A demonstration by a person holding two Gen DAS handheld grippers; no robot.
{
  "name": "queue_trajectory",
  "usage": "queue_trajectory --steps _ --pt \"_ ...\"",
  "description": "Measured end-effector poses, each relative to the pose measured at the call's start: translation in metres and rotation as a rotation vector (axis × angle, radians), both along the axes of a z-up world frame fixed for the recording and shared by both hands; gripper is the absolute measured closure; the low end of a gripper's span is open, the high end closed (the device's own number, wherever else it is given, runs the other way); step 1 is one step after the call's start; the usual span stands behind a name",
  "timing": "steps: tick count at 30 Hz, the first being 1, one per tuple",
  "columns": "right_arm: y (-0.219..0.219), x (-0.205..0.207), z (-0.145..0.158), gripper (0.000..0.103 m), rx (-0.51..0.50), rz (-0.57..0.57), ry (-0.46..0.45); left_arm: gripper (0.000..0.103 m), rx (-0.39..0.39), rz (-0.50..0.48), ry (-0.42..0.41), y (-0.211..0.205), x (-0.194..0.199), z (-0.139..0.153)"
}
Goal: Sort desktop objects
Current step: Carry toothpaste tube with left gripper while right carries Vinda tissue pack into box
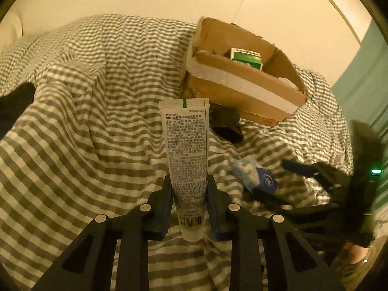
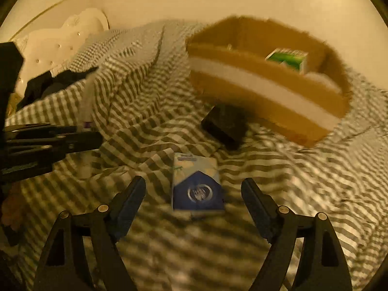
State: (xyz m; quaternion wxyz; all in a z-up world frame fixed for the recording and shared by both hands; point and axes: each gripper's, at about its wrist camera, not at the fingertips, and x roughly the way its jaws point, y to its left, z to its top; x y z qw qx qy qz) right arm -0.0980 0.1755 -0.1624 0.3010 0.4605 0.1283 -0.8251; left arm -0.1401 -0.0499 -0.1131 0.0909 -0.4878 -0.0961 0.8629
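My left gripper [image 1: 189, 181] is shut on a white toothpaste tube [image 1: 185, 140], held upright above the checked bedding, cap end down. An open cardboard box [image 1: 245, 89] lies beyond it, with a green-and-white carton [image 1: 246, 57] inside. In the right wrist view my right gripper [image 2: 194, 189] is open, its fingers on either side of a blue-and-white packet [image 2: 196, 186] lying on the bedding. The same box [image 2: 264, 89] and green carton [image 2: 288, 59] lie farther back. The packet also shows in the left wrist view [image 1: 253, 174].
A small black object [image 2: 224, 123] lies in front of the box, also in the left wrist view [image 1: 226, 125]. The grey-and-white checked bedding [image 1: 84, 111] is rumpled. A white headboard [image 2: 55, 46] and dark clothing [image 2: 53, 84] are at the left. The left gripper shows at the left edge [image 2: 48, 143].
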Motion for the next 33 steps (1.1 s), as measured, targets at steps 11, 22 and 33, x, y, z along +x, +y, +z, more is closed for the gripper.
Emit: queue_trajectory --steps 11,22,33 --pt "0.001 0.008 0.000 0.055 -0.023 0.001 0.005 0.077 -0.027 -0.011 0.026 0.004 -0.015 -0.002" --pt "0.050 0.012 0.143 0.055 -0.138 -0.145 0.263 0.077 -0.049 -0.153 0.238 0.033 -0.040 0.121" --pt "0.058 -0.116 0.159 0.054 -0.145 -0.255 0.286 0.077 -0.109 -0.232 0.273 0.096 -0.187 0.115"
